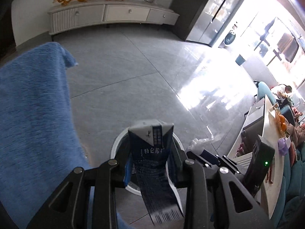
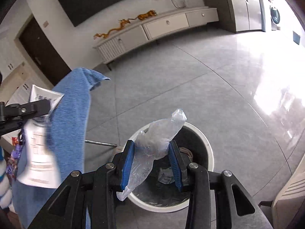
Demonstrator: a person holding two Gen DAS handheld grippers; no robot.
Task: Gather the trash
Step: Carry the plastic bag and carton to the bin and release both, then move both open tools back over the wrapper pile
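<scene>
Both claws hover over the bin (image 2: 206, 147) on the floor — the left gripper (image 1: 152, 164) clamps a carton (image 1: 152, 152), the right gripper (image 2: 151, 162) a plastic bag (image 2: 154, 143). The light bag may cling to a pad or drift past the rim — the carton may catch it.

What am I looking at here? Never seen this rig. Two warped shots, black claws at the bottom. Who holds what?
No robot arm: a person carries a handheld two-finger gripper in each hand, each with a fisheye camera looking along its fingers. The left gripper, seen from its own camera, is clamped on a flattened dark blue carton. The right gripper, in its own view, is clamped on a crumpled clear plastic bag. Both hang above a round white trash bin on the grey tiled floor, with some rubbish already inside. A blue towel hangs at the left of both views. Each camera also catches the other gripper at its edge.
</scene>
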